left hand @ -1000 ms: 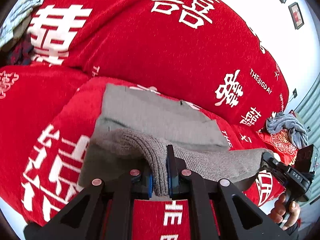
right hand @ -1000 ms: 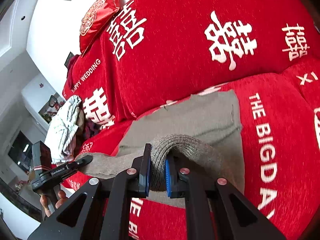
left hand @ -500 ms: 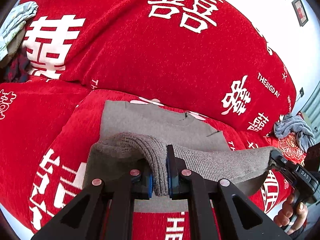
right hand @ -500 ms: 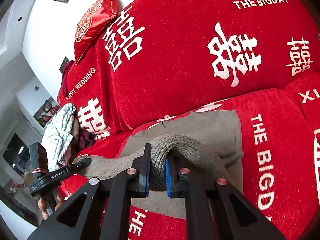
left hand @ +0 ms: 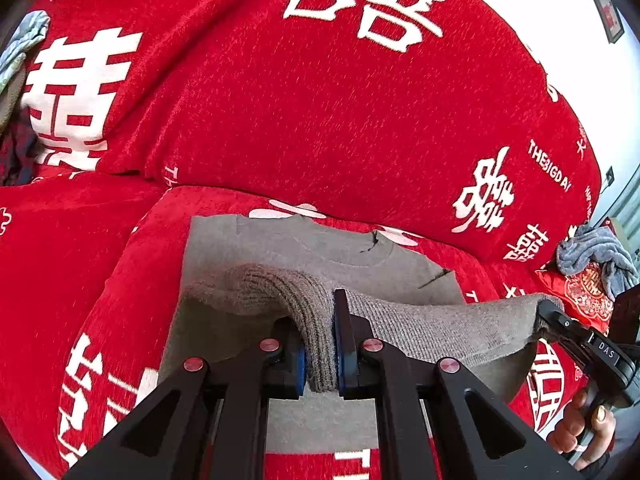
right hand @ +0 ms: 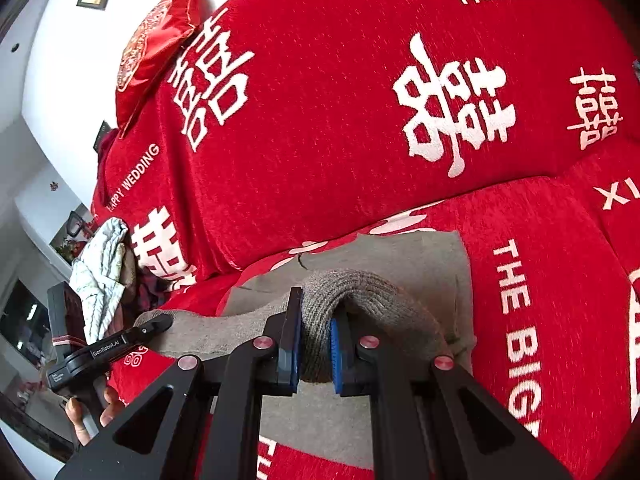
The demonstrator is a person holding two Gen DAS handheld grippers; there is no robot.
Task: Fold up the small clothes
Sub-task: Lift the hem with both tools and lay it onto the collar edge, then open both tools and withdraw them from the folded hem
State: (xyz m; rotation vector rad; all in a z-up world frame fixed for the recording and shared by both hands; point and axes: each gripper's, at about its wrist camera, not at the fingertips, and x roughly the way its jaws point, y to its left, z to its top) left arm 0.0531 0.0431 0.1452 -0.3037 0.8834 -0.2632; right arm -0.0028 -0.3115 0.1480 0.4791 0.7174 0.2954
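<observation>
Left gripper [left hand: 320,356] and right gripper [right hand: 314,350] both clamped on my sweater [left hand: 320,252] hem | risk: uneven carry skews fold; ribbing may slip free.

so the grey knit sweater [left hand: 320,252] is lying flat on the red seat cushion, neckline toward the backrest, top part spread smooth. the ribbed hem end is lifted off the cushion and doubled back over the body, stretched in a band between two pinched spots with the ribbing bunched up at each one. the right wrist view shows the same thing [right hand: 424,264], hem humped up over the flat half
</observation>
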